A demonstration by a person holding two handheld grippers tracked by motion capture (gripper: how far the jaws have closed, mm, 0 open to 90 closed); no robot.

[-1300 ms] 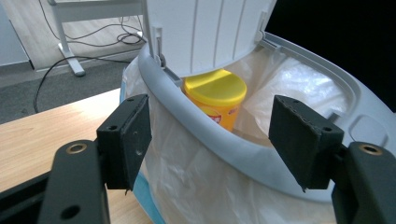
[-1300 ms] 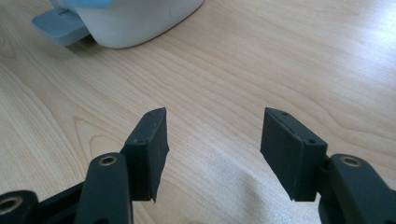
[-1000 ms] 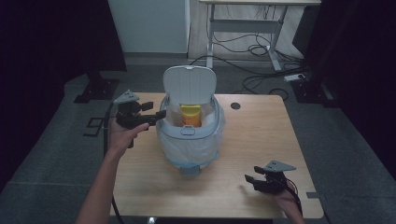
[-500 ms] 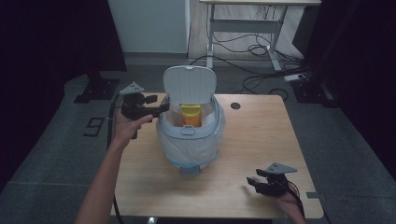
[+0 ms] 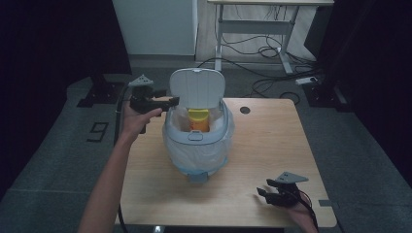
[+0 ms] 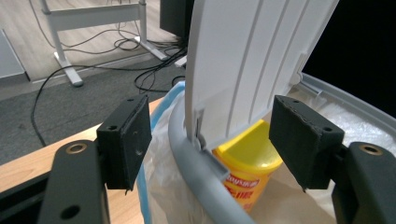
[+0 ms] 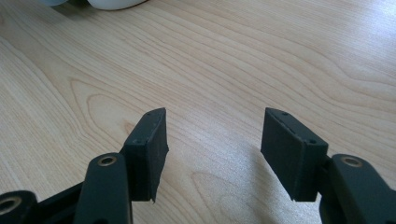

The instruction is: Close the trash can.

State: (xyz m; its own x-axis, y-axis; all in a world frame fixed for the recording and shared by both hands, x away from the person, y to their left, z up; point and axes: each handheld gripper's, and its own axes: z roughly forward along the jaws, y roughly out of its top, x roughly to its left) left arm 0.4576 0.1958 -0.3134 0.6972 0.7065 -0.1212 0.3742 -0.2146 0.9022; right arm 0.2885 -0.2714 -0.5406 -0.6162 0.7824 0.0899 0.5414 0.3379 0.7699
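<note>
Bin [image 5: 197,145], lined with a clear bag, stands mid-table with its lid [image 5: 197,92] tipped upright and a yellow-capped jar [image 5: 198,119] resting inside. The left gripper [image 5: 171,102] hovers at the lid's left edge near the hinge, jaws wide apart and straddling that edge without clamping it, seemingly placed to swing the lid down. The right gripper [image 5: 270,192] lies idle near the table's [image 5: 272,141] front right corner, jaws spread over bare wood, holding nothing, well apart from the bin.

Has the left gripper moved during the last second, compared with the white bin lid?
Yes. The left gripper moved farther up the table, toward the raised lid, its jaws now open at the lid's edge.
</note>
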